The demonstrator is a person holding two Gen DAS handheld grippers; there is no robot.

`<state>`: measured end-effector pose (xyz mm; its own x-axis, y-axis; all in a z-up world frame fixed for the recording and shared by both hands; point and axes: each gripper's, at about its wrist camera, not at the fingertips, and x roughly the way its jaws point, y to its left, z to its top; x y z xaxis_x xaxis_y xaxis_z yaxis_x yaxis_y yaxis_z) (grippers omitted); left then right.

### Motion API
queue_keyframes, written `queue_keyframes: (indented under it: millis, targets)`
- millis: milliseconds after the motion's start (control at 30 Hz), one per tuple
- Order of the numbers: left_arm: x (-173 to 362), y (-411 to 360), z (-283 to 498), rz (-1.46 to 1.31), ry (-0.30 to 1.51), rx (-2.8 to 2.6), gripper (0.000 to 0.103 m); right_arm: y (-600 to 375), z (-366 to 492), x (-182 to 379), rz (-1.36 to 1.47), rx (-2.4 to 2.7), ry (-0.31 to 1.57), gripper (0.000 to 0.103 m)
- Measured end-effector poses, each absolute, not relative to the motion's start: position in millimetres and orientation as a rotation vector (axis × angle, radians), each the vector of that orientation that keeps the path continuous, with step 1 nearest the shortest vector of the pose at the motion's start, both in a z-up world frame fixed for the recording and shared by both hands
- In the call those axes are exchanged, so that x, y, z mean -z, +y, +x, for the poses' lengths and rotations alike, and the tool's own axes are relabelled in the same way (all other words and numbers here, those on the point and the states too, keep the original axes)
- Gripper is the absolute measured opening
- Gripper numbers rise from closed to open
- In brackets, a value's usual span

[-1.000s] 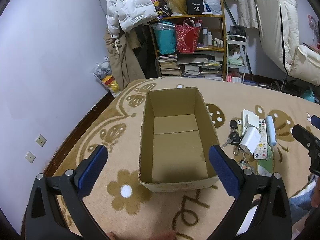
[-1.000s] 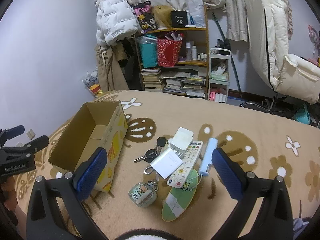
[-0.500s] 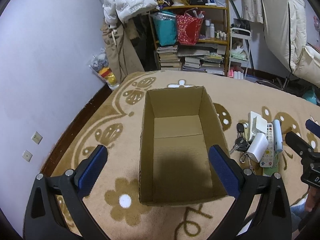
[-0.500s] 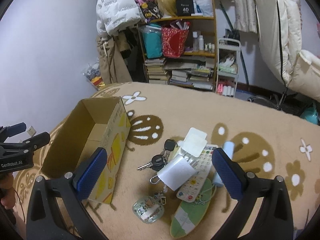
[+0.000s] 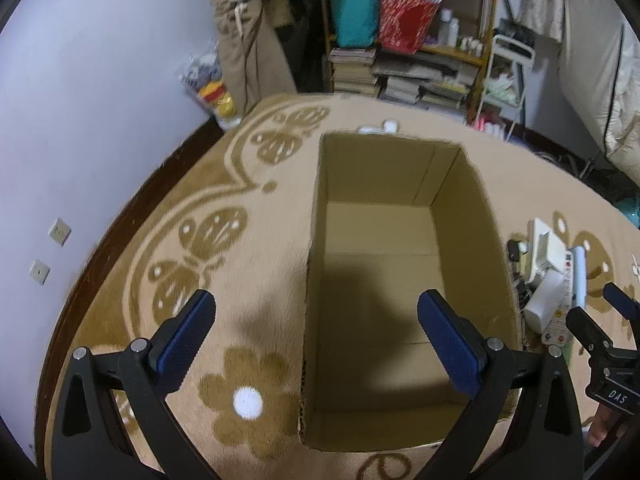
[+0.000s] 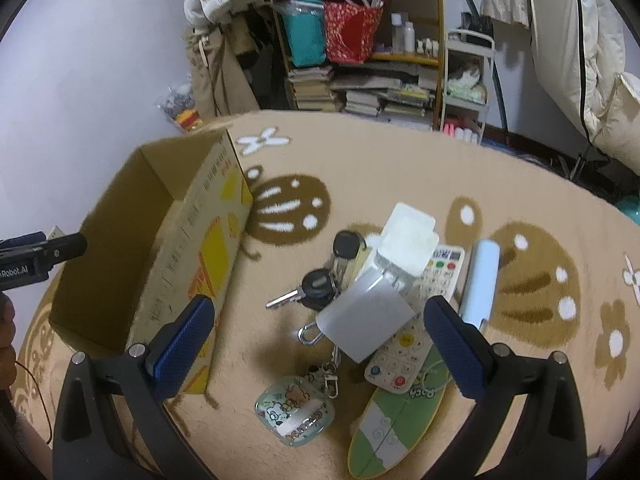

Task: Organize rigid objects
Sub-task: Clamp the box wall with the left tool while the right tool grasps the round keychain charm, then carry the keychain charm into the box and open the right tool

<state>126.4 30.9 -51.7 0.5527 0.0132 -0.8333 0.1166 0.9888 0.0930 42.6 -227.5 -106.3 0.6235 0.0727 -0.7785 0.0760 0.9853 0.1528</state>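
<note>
An open cardboard box [image 5: 400, 184] with nothing in it stands on the patterned carpet, and my left gripper [image 5: 316, 332] hovers open over its near left wall. Right of the box [image 6: 180, 240] lies a heap of small things: a white charger block [image 6: 366, 322], a white square box [image 6: 408, 240], keys [image 6: 316, 286], a white remote [image 6: 416, 320], a pale blue tube [image 6: 480, 280], a clear keychain case [image 6: 296, 410] and a green oval board [image 6: 396, 412]. My right gripper [image 6: 316, 332] is open just above the charger block, holding nothing.
A cluttered bookshelf [image 6: 360, 48] with books, bags and bottles stands behind the carpet. A white padded chair [image 6: 600, 60] is at the back right. A lilac wall [image 5: 80, 100] with sockets runs along the left. Bare carpet [image 6: 400, 172] lies beyond the heap.
Both grippers have moved forward and down. The box now fills more of the left wrist view, and the heap has come closer under my right gripper. Both stay open.
</note>
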Motion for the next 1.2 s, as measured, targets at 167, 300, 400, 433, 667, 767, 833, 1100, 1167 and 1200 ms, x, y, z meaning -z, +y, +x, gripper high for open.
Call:
queue_keyframes:
  millis: [167,300,400,433,667,767,833,1100,1167,1200]
  targets:
    - [72,30,133,0.176,1.066,0.029,0.093,-223,43,122,0.198,-0.029,0.966,0.103]
    - [86,31,134,0.185,1.116,0.017,0.083,-214,43,138,0.169,-0.038,1.02,0.099]
    - [92,33,134,0.19,1.133,-0.025,0.083,-207,42,149,0.134,-0.035,1.058,0.098]
    - [93,35,134,0.185,1.13,-0.03,0.083,-205,42,153,0.129,-0.042,1.076,0.098]
    - [102,44,138,0.125,1.186,-0.038,0.063,-198,42,173,0.104,-0.064,1.164,0.091]
    - [103,46,137,0.118,1.189,-0.042,0.061,-195,41,182,0.085,-0.059,1.2,0.091]
    - [104,47,137,0.122,1.191,-0.045,0.055,-193,42,187,0.066,-0.051,1.222,0.089]
    - [117,50,136,0.12,1.25,-0.056,0.031,-187,41,197,0.02,-0.047,1.261,0.074]
    - [118,49,136,0.122,1.258,-0.049,0.027,-185,41,197,0.003,-0.043,1.259,0.067]
    - [119,50,135,0.12,1.26,-0.046,0.025,-184,40,199,0.009,-0.045,1.256,0.067]
